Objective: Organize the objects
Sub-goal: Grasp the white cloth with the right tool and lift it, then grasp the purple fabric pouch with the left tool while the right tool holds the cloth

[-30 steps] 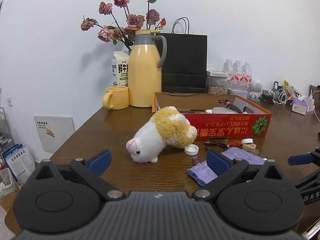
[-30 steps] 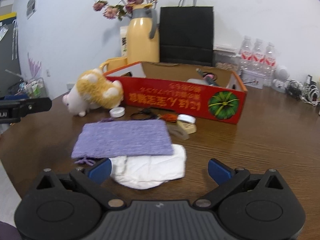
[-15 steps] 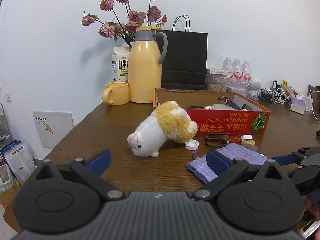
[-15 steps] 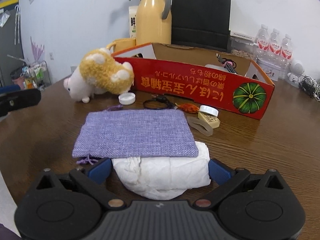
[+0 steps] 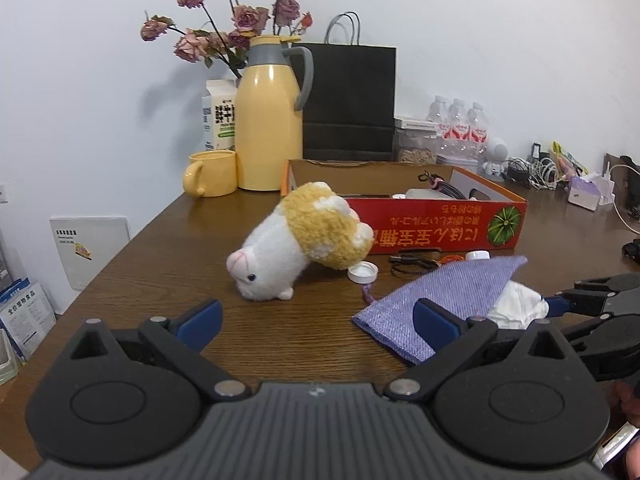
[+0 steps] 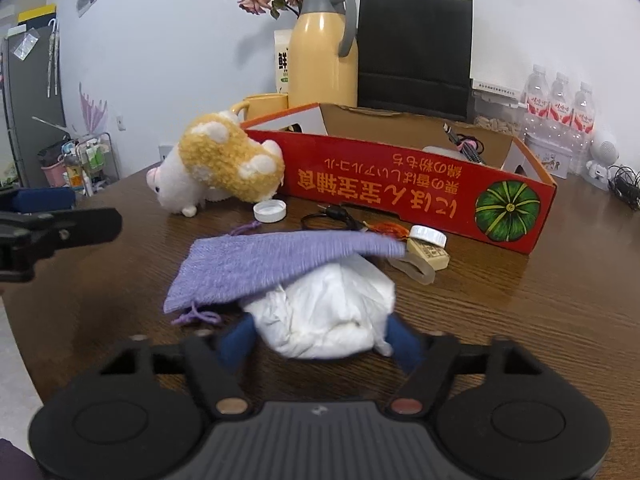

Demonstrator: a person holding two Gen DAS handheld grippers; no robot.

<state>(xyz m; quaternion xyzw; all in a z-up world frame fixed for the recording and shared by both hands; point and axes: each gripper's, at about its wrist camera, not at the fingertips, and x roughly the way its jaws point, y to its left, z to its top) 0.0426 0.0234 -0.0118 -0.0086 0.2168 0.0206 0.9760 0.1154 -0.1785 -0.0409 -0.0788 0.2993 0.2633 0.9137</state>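
Observation:
My right gripper (image 6: pixel 320 342) is closing its jaws on a crumpled white bundle (image 6: pixel 328 312); both blue pads press its sides and it bulges upward. A purple woven pouch (image 6: pixel 272 264) lies draped over the bundle, its right end lifted. In the left wrist view the bundle (image 5: pixel 516 304) and pouch (image 5: pixel 432 292) sit at the right. My left gripper (image 5: pixel 316 318) stands open over bare table with nothing between its fingers. A white and yellow plush animal (image 5: pixel 296 248) lies beyond it, against the red cardboard box (image 5: pixel 440 228).
A white cap (image 6: pixel 270 211), a black cable (image 6: pixel 332 216), a small white-lidded jar (image 6: pixel 428 235) and a wooden block (image 6: pixel 428 254) lie before the box. Yellow jug (image 5: pixel 268 120), mug (image 5: pixel 210 174), black paper bag (image 5: pixel 352 104) and water bottles (image 5: pixel 460 128) stand behind. The table edge runs at the left.
The right gripper moved forward around the white bundle and its jaws closed onto it; the bundle bunched up and lifted the pouch's right end. The left gripper barely moved.

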